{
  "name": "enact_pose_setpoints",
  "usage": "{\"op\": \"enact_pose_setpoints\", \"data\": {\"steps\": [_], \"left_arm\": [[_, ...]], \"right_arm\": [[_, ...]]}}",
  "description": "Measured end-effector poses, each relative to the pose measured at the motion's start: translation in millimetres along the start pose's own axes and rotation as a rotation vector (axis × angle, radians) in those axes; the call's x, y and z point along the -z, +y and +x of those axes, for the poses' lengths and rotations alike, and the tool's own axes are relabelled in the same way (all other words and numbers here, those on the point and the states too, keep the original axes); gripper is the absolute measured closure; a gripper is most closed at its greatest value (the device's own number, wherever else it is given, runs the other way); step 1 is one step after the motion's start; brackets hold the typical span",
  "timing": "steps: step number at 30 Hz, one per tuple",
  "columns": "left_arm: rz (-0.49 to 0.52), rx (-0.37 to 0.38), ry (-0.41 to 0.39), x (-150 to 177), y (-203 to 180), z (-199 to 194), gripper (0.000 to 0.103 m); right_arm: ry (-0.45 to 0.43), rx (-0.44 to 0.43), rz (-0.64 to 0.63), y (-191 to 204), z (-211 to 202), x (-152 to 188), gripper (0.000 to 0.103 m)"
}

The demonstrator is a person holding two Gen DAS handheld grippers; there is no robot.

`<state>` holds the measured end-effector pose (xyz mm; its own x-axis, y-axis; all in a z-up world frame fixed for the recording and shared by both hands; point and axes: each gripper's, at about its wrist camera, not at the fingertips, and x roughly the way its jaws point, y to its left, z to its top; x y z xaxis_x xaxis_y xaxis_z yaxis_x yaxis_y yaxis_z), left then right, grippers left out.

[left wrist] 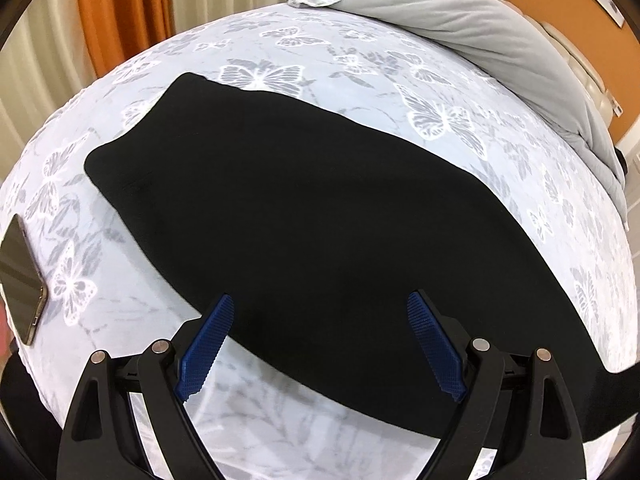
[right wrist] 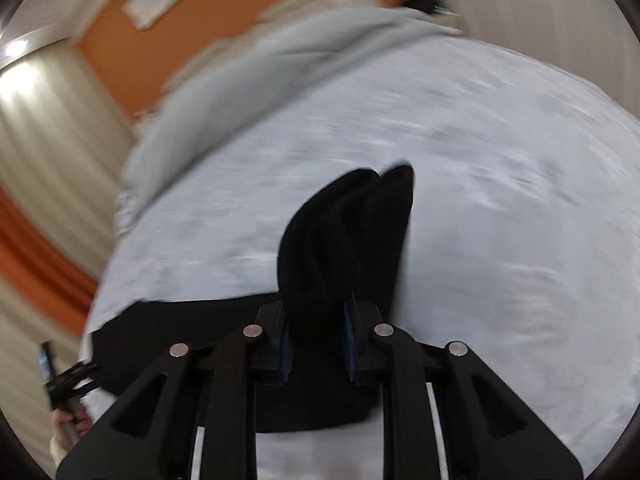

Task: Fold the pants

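One phone (left wrist: pixel 22 280) is lying at the far left of the bed (left wrist: pixel 360 64), no writing legible on it. The black pants (left wrist: pixel 312 216) are lying flat across the butterfly-print sheet, the left tongs (left wrist: pixel 320 320) hovering released over their near edge. The right tongs (right wrist: pixel 318 344) are clenching a bunched end of the pants (right wrist: pixel 344 240), lifting it above the bed (right wrist: pixel 500 200); that view is blurred.
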<state>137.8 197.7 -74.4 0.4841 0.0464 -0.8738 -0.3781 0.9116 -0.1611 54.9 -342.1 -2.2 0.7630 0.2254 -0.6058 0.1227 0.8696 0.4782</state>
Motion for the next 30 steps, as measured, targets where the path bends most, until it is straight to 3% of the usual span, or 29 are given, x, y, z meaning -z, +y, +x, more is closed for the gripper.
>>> {"op": "enact_pose_setpoints", "data": {"steps": [7, 14, 17, 19, 20, 21, 24, 25, 26, 27, 28, 30], "left_arm": [[-0.024, 0.012, -0.003, -1.6, 18.9, -6.8, 0.017], [-0.024, 0.018, 0.008, -0.3, 39.0, -10.4, 0.017], [-0.016, 0.019, 0.004, -1.1, 46.6, -12.7, 0.017], [-0.006, 0.009, -0.004, -2.1, 51.4, -13.8, 0.017], [0.001, 0.004, -0.006, -3.4, 55.1, -13.5, 0.017], [0.006, 0.003, -0.004, -4.5, 57.8, -12.6, 0.017], [-0.002, -0.002, 0.012, -8.6, 68.7, -9.3, 0.017], [-0.021, 0.005, 0.021, -10.9, 74.5, -8.1, 0.017], [-0.041, 0.016, 0.026, -12.6, 79.4, -8.4, 0.017], [-0.055, 0.024, 0.028, -14.2, 82.6, -8.2, 0.017], [-0.077, 0.038, 0.033, -16.4, 87.8, -8.3, 0.017], [-0.130, 0.068, 0.041, -21.3, 99.1, -8.3, 0.017]], "right_arm": [[0.118, -0.177, -0.190, 133.8, 67.5, 32.8, 0.084], [0.237, -0.206, -0.309, 216.0, 142.2, 81.0, 0.084], [0.290, -0.221, -0.353, 230.5, 165.5, 103.9, 0.084], [0.345, -0.209, -0.422, 241.9, 185.8, 125.1, 0.077], [0.366, -0.193, -0.450, 244.7, 191.8, 133.3, 0.068], [0.376, -0.180, -0.470, 246.7, 195.0, 140.3, 0.067], [0.351, -0.194, -0.440, 244.3, 174.3, 125.8, 0.067], [0.322, -0.211, -0.411, 238.8, 158.7, 109.8, 0.064], [0.281, -0.208, -0.392, 231.1, 145.0, 97.0, 0.042], [0.225, -0.179, -0.374, 220.8, 129.1, 82.8, 0.012], [0.168, -0.137, -0.357, 207.8, 113.8, 70.3, 0.005], [0.108, -0.051, -0.341, 178.8, 91.9, 52.4, 0.006]]}}
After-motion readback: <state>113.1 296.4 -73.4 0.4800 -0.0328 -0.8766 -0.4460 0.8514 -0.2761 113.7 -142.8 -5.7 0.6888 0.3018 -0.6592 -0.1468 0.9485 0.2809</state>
